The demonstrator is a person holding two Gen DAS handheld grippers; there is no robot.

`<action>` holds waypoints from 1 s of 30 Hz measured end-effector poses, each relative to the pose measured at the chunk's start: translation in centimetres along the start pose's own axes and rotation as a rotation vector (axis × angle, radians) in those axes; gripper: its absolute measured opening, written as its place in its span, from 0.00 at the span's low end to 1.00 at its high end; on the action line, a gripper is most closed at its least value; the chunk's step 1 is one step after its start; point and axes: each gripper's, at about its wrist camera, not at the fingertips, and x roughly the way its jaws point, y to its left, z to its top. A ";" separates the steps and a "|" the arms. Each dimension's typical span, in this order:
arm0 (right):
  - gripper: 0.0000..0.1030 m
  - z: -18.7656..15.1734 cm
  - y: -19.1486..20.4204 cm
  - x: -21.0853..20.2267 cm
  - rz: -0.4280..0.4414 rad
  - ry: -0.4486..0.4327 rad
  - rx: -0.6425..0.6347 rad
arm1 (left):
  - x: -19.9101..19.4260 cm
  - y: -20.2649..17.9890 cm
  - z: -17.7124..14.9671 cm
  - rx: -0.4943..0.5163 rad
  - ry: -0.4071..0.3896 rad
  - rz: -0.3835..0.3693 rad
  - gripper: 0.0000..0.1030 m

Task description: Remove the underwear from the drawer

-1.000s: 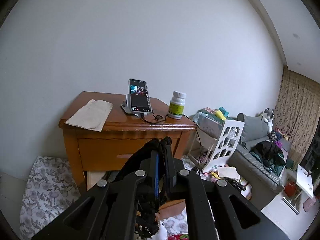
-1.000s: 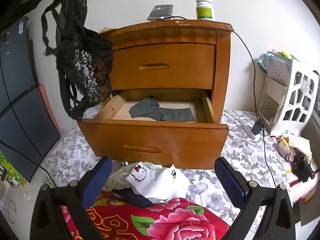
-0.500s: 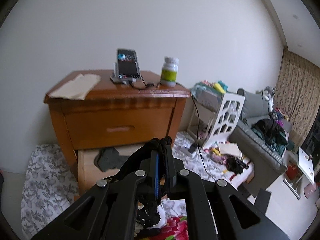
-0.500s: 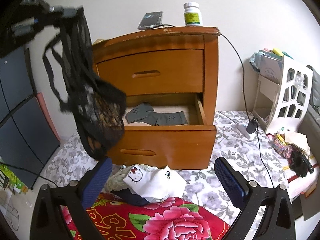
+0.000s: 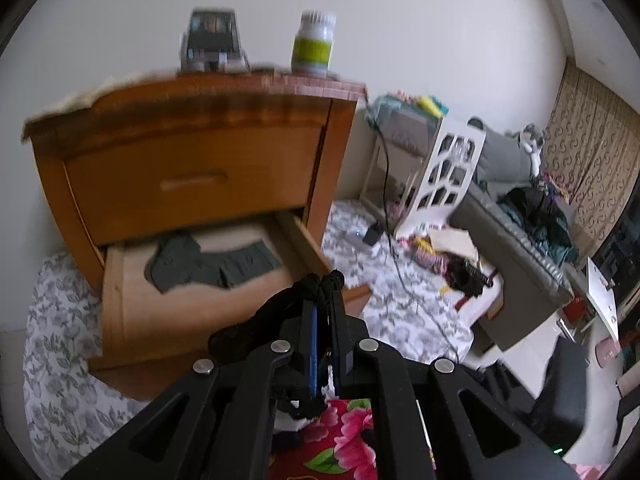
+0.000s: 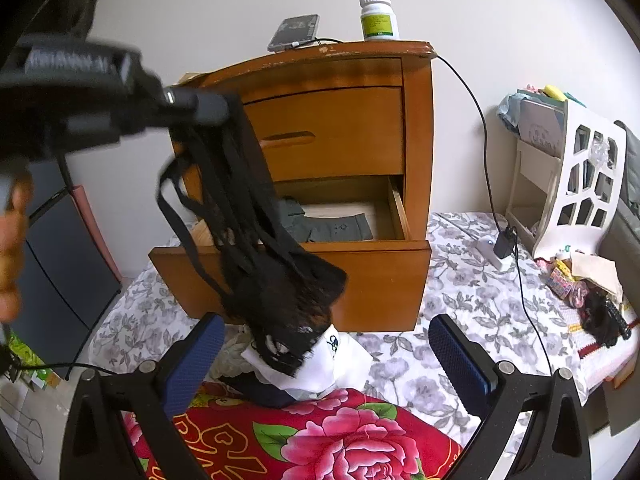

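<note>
While clamped shut on the black lace underwear (image 6: 276, 280), left gripper (image 5: 326, 280) held out in front of the wooden nightstand (image 6: 340, 128), garment bunched at its fingertips and hanging in long straps. Lower end of the lace touching or just above the white garment (image 6: 336, 360) on a small pile of clothes, which lies beside a red floral cloth (image 6: 320, 440). Right gripper (image 6: 328, 364) wide open, blue pads well apart, nothing between them, pointed toward the pile and the nightstand. Bottom drawer (image 6: 360, 276) pulled out, grey clothing (image 6: 320, 226) lying flat inside; upper drawer shut. On the nightstand top, a phone (image 6: 294, 32) propped with a black cable (image 6: 480, 128) running down to a plug on the floral floor mat, and next to it a white bottle (image 6: 378, 16) with a green-and-yellow label, print too small to read. Small cartoon motif on the white garment, no legible wording. Left-wrist view blurred. White cut-out rack (image 6: 576, 184) right of the nightstand, against the wall.
</note>
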 end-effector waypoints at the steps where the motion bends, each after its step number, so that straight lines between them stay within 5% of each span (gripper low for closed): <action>1: 1.00 0.0 0.0 0.1 0.001 0.003 0.000 | 0.7 0.2 -0.5 -0.005 0.019 0.002 0.05; 18: 1.00 -0.8 0.5 1.6 0.014 0.059 -0.014 | 7.4 8.6 -9.6 -0.280 0.224 0.045 0.05; 30: 1.00 -1.3 1.0 2.5 0.016 0.094 -0.030 | 10.3 11.0 -14.0 -0.356 0.296 0.097 0.05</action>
